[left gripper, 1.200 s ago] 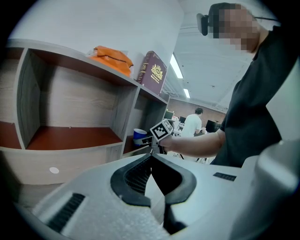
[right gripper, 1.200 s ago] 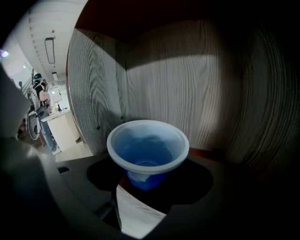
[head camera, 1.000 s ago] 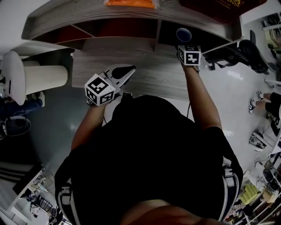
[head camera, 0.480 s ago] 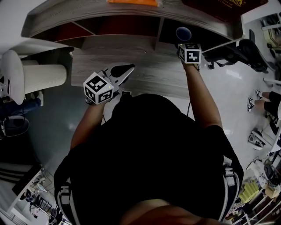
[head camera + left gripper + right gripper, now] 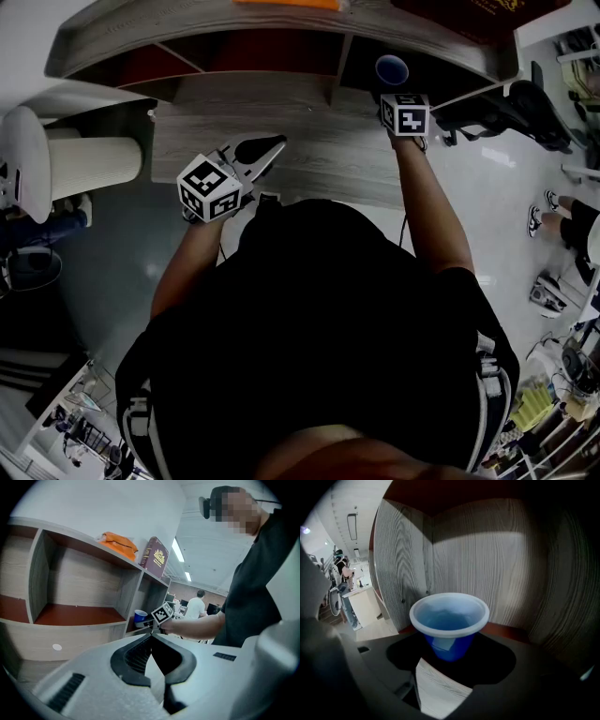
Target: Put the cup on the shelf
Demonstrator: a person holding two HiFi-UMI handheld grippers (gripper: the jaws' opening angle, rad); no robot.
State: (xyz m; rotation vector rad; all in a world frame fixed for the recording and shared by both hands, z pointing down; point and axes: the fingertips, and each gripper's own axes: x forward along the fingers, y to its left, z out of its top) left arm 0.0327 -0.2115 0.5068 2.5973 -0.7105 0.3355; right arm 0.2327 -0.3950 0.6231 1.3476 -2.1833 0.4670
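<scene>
A blue cup (image 5: pixel 450 620) with a pale rim stands upright in the right-hand compartment of the grey wooden shelf (image 5: pixel 464 559). The jaws of my right gripper (image 5: pixel 452 645) stand wide apart on either side of its lower part, with a gap on each side. From the head view the cup (image 5: pixel 392 68) shows just beyond the right gripper (image 5: pixel 393 91), at the compartment's mouth. My left gripper (image 5: pixel 278 144) hovers over the wooden desk top (image 5: pixel 309 159), shut on nothing. In the left gripper view its jaw tips (image 5: pixel 151 633) meet, and the cup (image 5: pixel 139 616) appears far off.
An orange packet (image 5: pixel 119 543) and a dark red box (image 5: pixel 154 555) lie on the shelf top. The wide left compartment (image 5: pixel 84 616) has a red-brown floor. A white ribbed cylinder (image 5: pixel 94 169) stands left of the desk and a black chair (image 5: pixel 525 112) to the right.
The cup and right gripper have edged slightly deeper into the compartment. The left gripper has shifted a little to the left and stays shut.
</scene>
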